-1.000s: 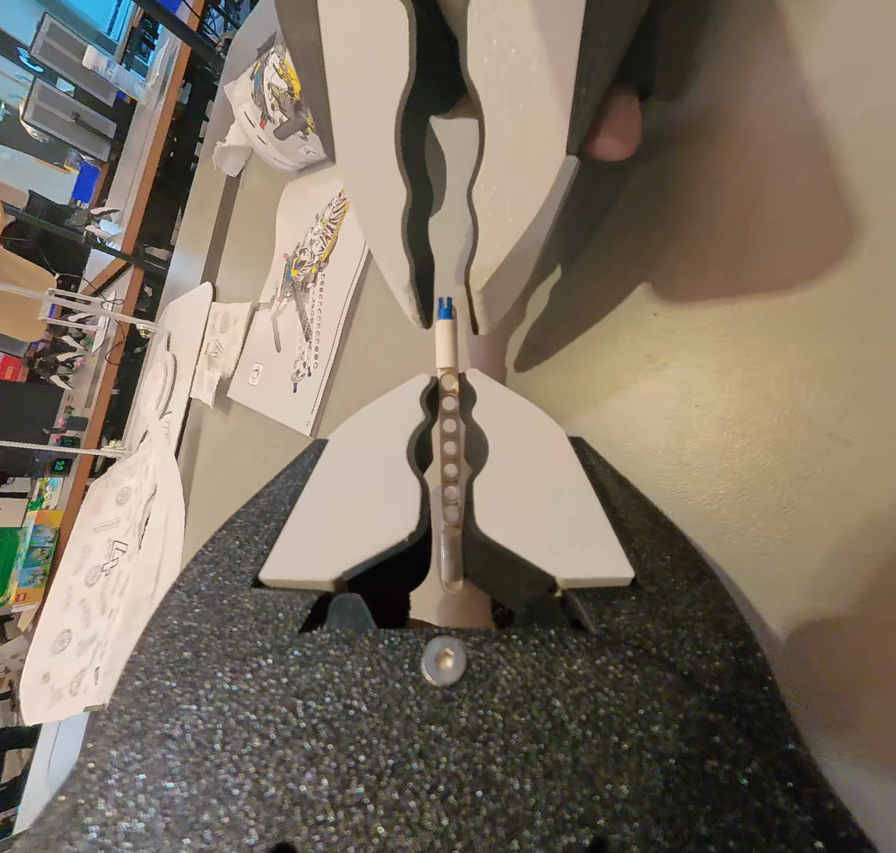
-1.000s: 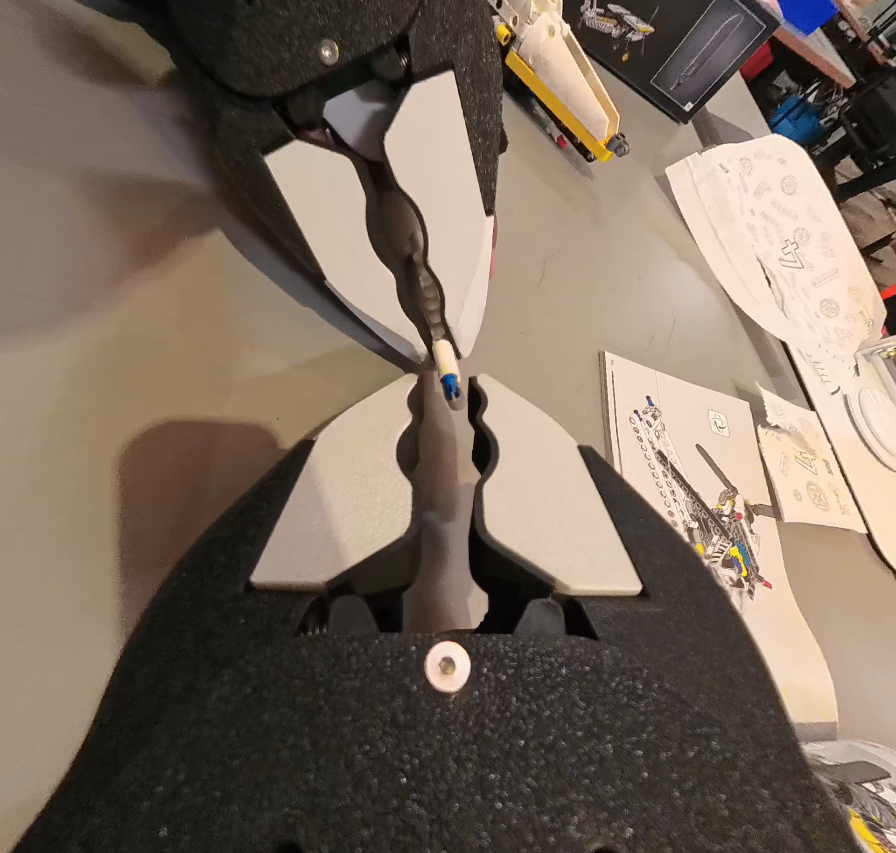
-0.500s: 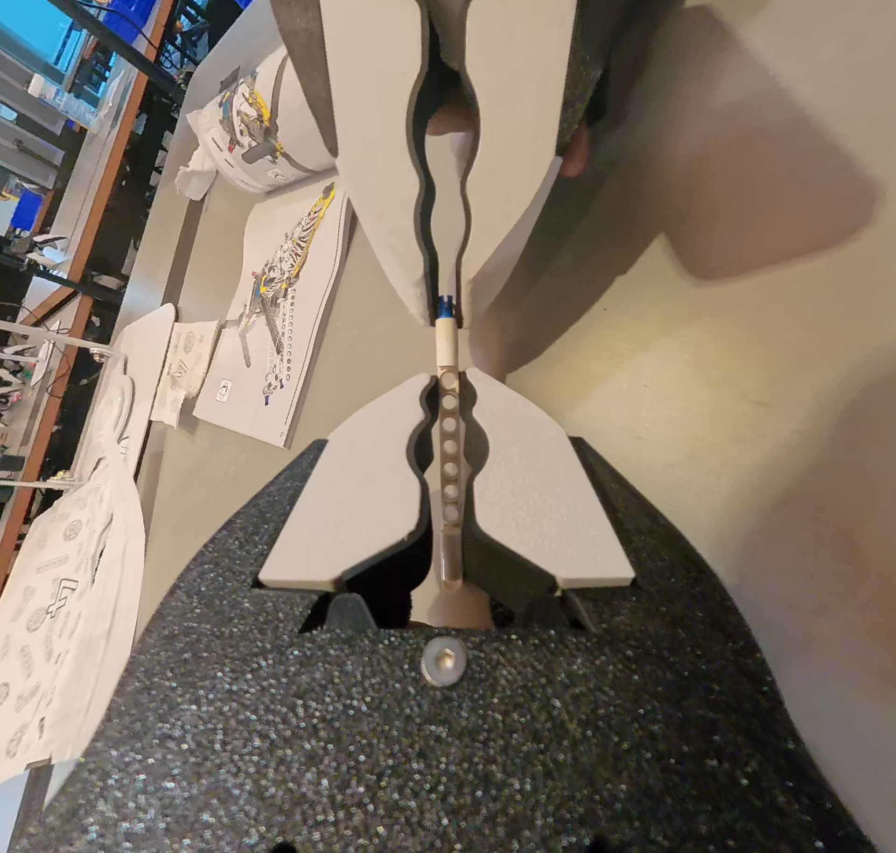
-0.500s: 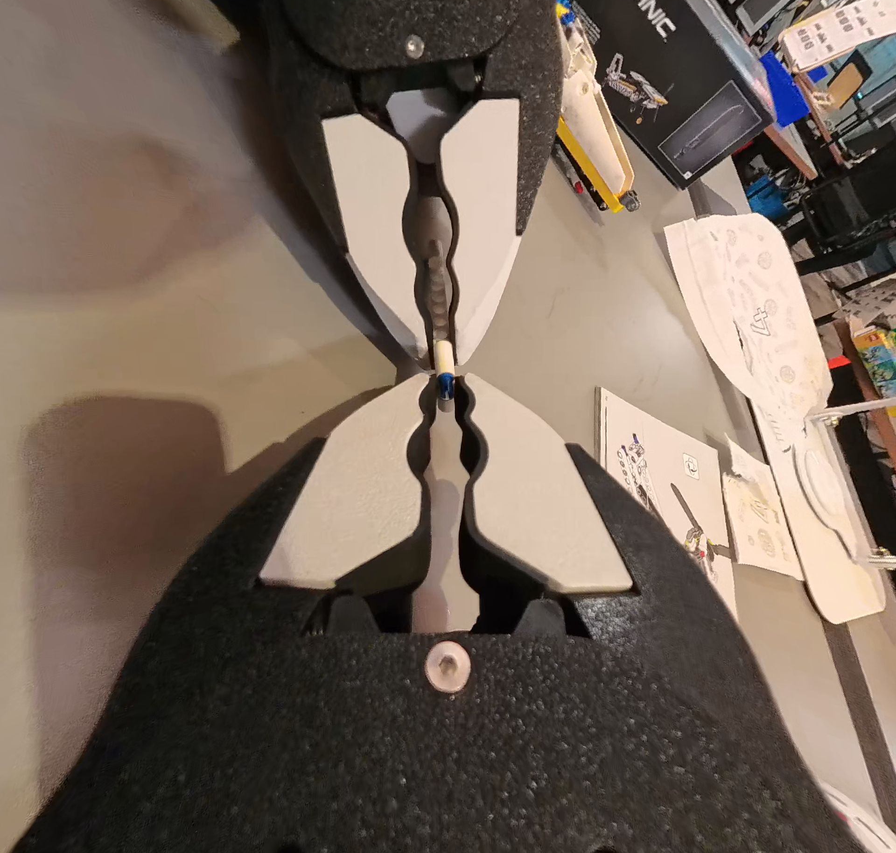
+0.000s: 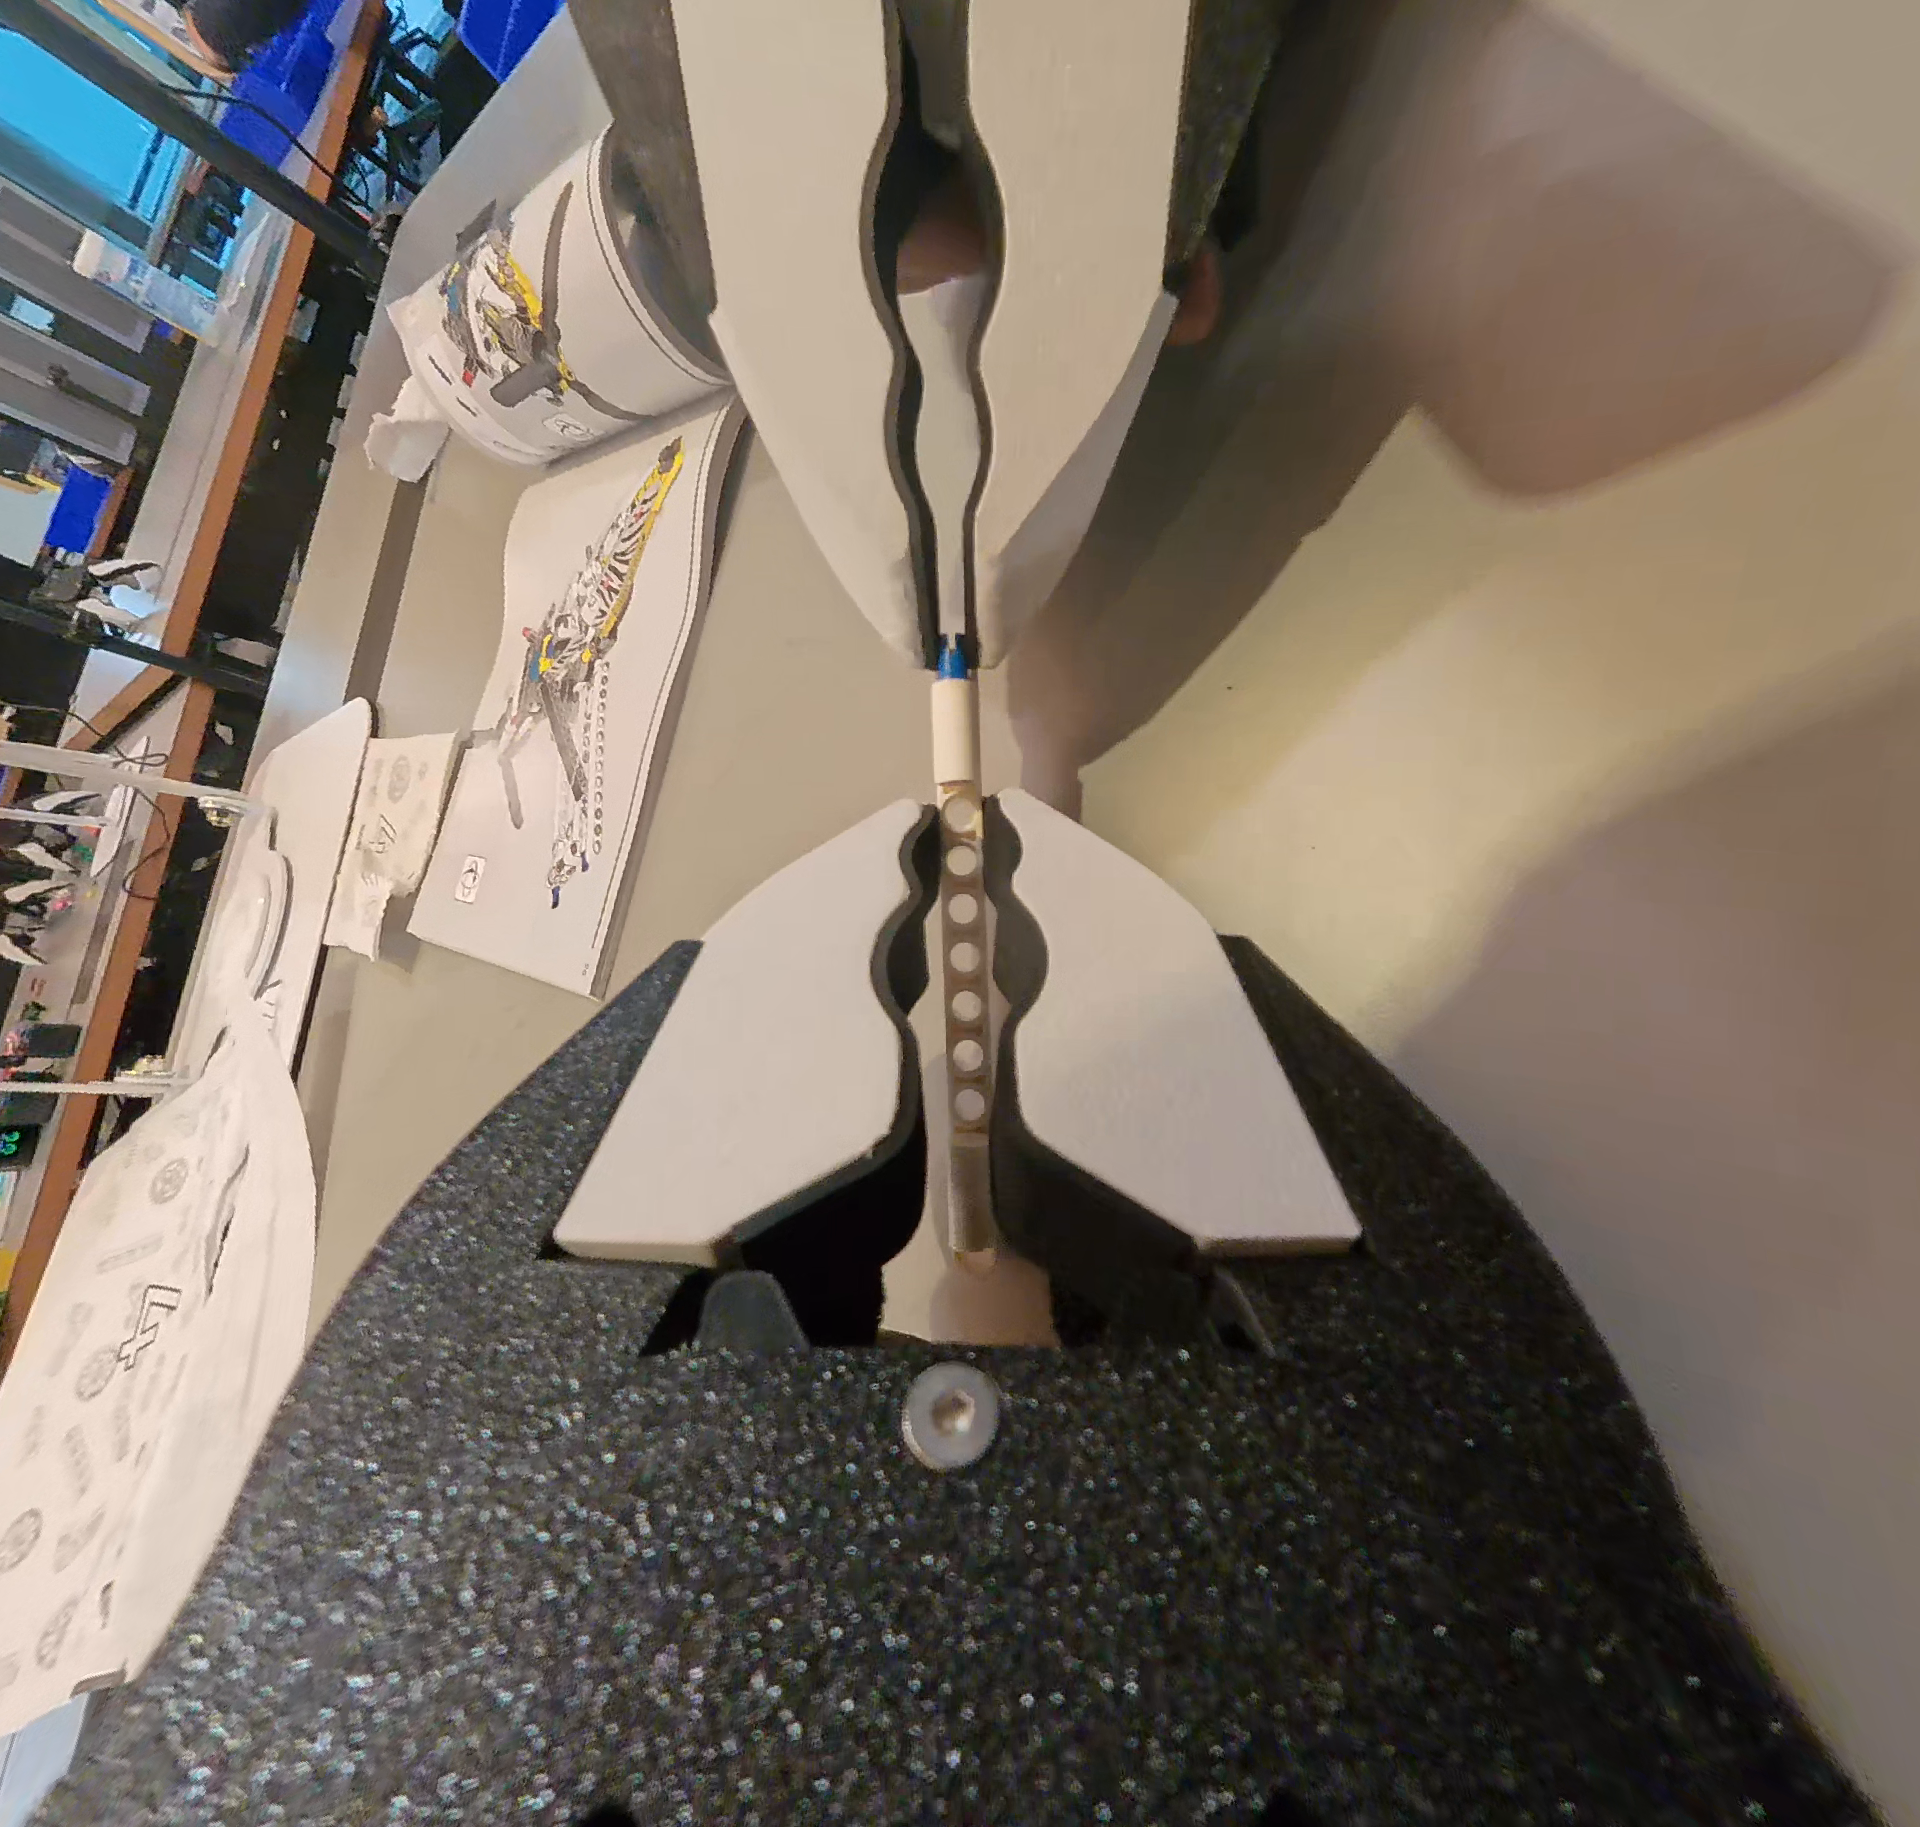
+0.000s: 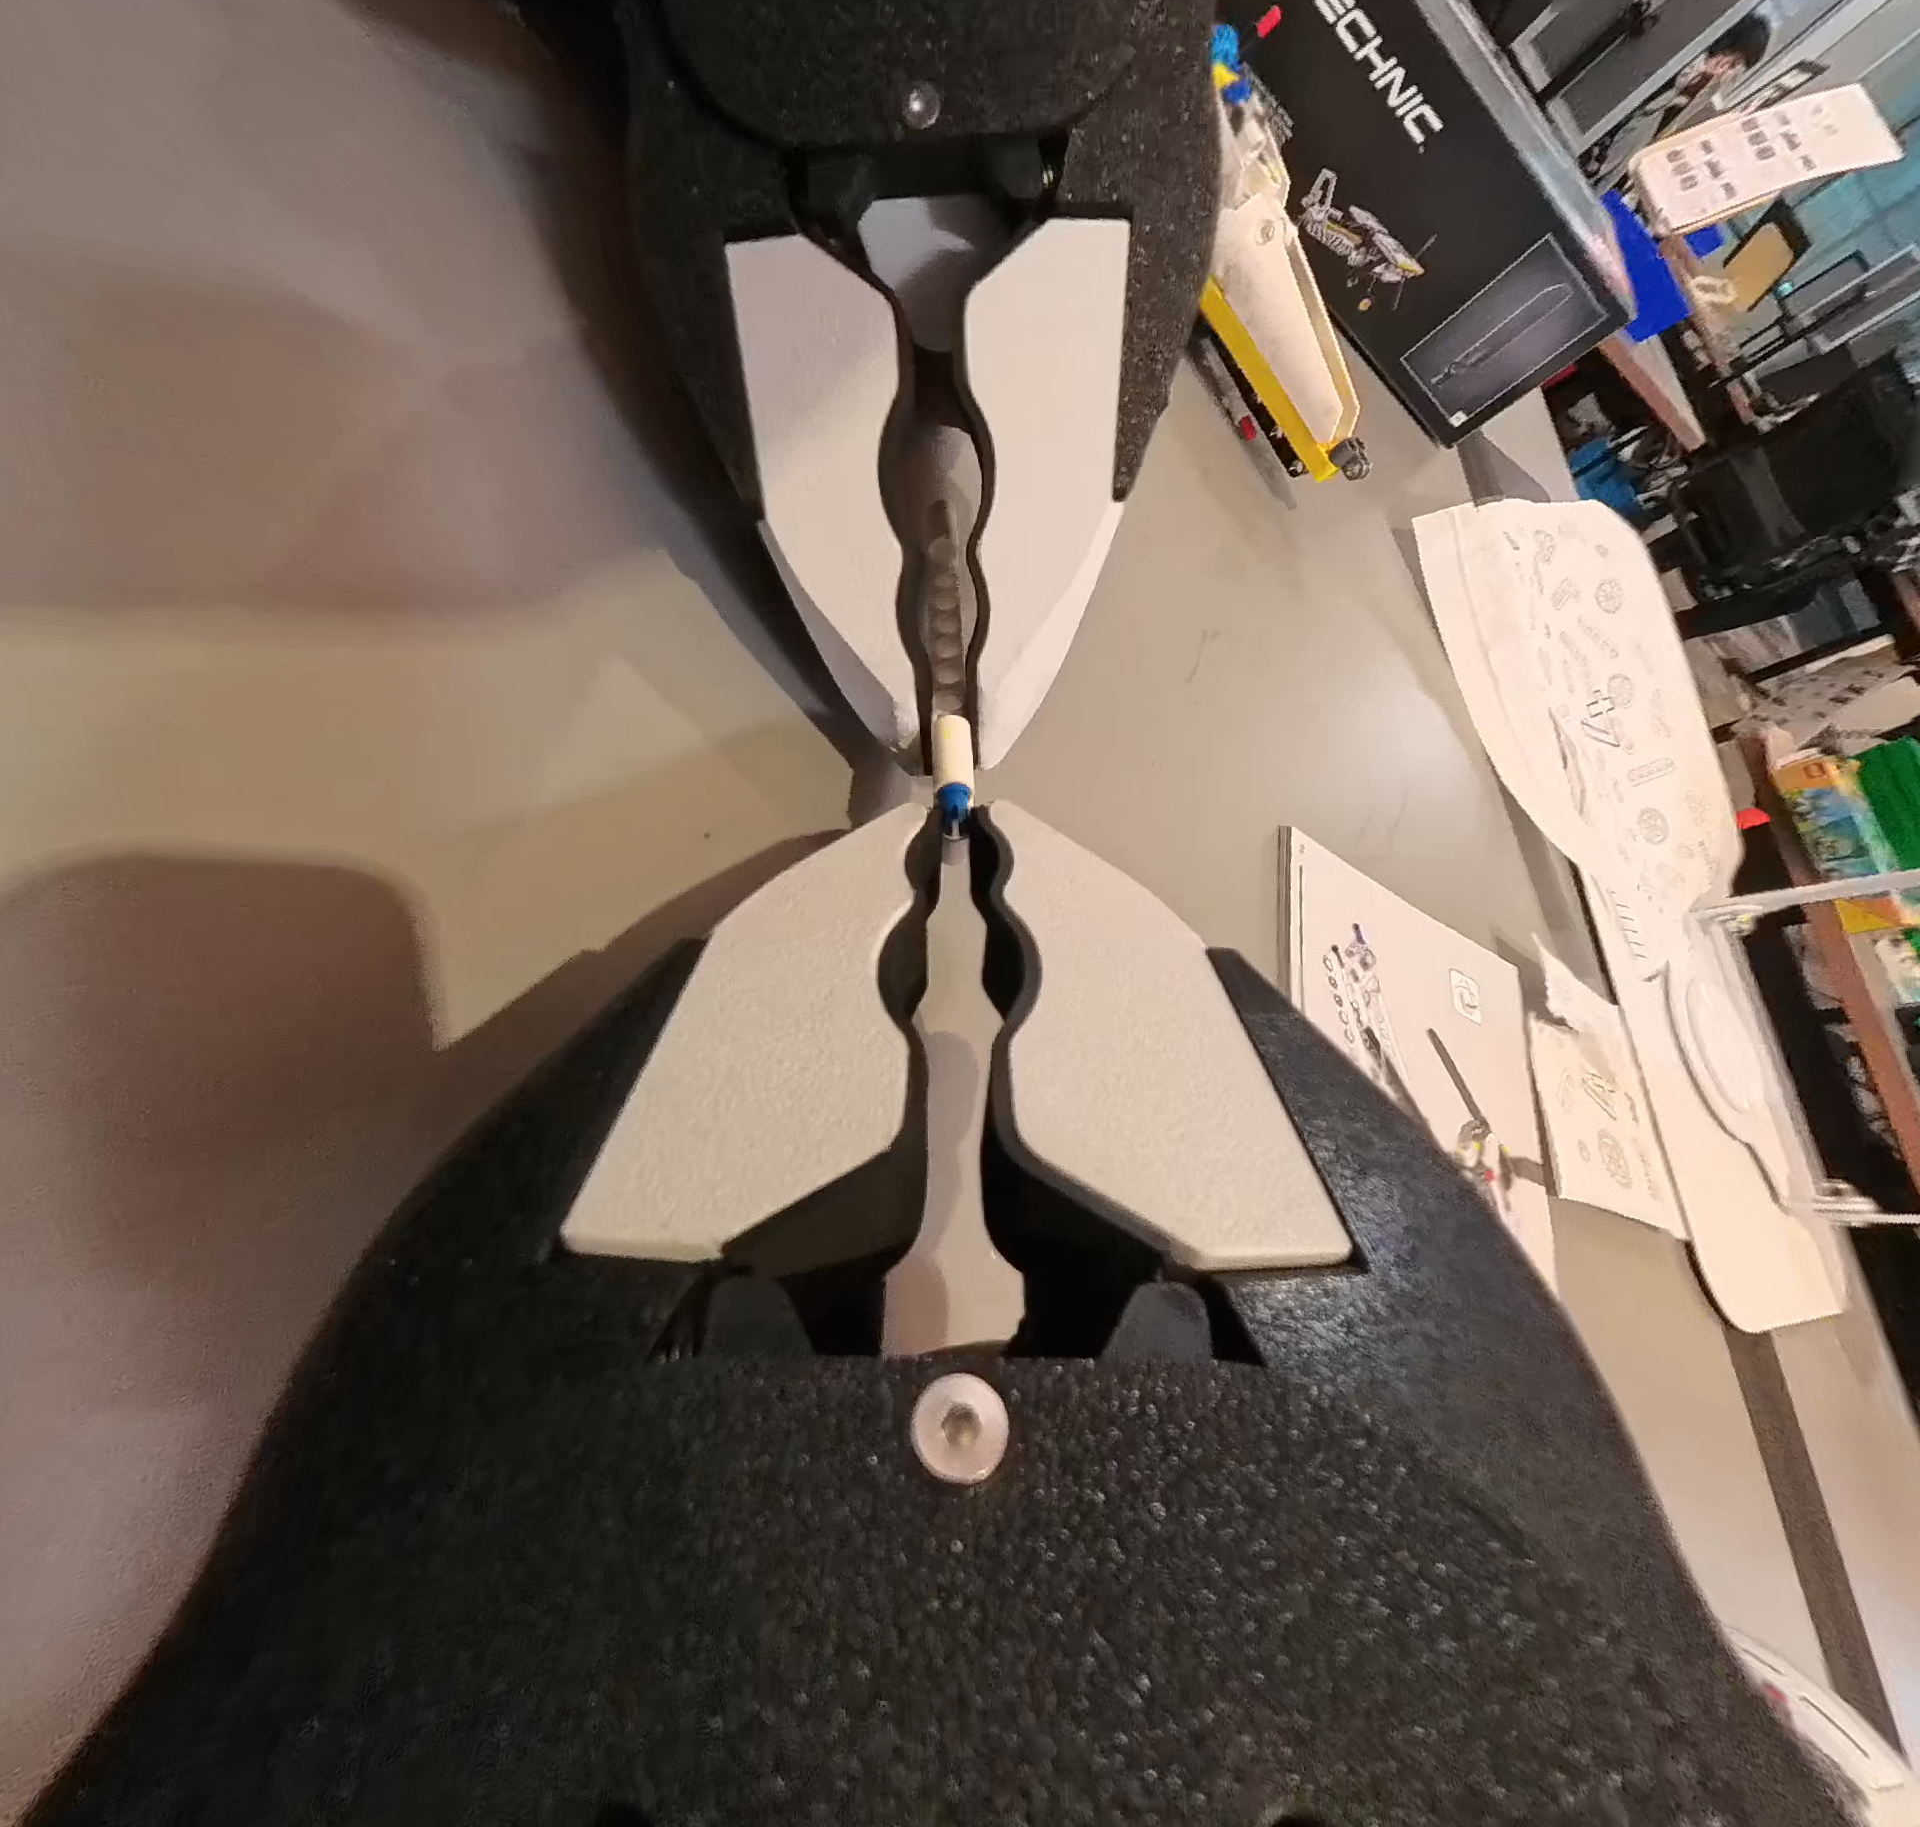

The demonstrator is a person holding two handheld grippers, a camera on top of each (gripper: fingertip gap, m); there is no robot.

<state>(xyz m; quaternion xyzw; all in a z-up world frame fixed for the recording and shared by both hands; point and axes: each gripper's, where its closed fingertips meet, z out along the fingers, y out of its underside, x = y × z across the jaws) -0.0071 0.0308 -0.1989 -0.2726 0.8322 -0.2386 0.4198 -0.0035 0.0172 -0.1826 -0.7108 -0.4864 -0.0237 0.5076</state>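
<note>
My left gripper (image 5: 963,809) is shut on a long grey beam with a row of holes (image 5: 964,988), gripped edge-on between its pads. A white sleeve (image 5: 953,733) sticks out of the beam's far end, tipped by a blue pin (image 5: 950,657). My right gripper (image 6: 953,821) faces the left one tip to tip and is shut on that blue pin (image 6: 952,803). The right wrist view shows the white sleeve (image 6: 954,751) and the left gripper (image 6: 951,738) behind it. The right gripper shows in the left wrist view (image 5: 951,639) at the top. Both hover above the table.
On the grey table (image 6: 1247,655) lie an open instruction booklet (image 5: 582,738), paper bags with printed parts (image 6: 1579,697) and a white and yellow model (image 6: 1288,354). A dark product box (image 6: 1434,167) stands at the back. Shelves lie beyond the table edge. The grippers are tip to tip, or close to it.
My right gripper moved up to the blue pin and its pads closed on it. My left gripper kept its hold on the beam throughout.
</note>
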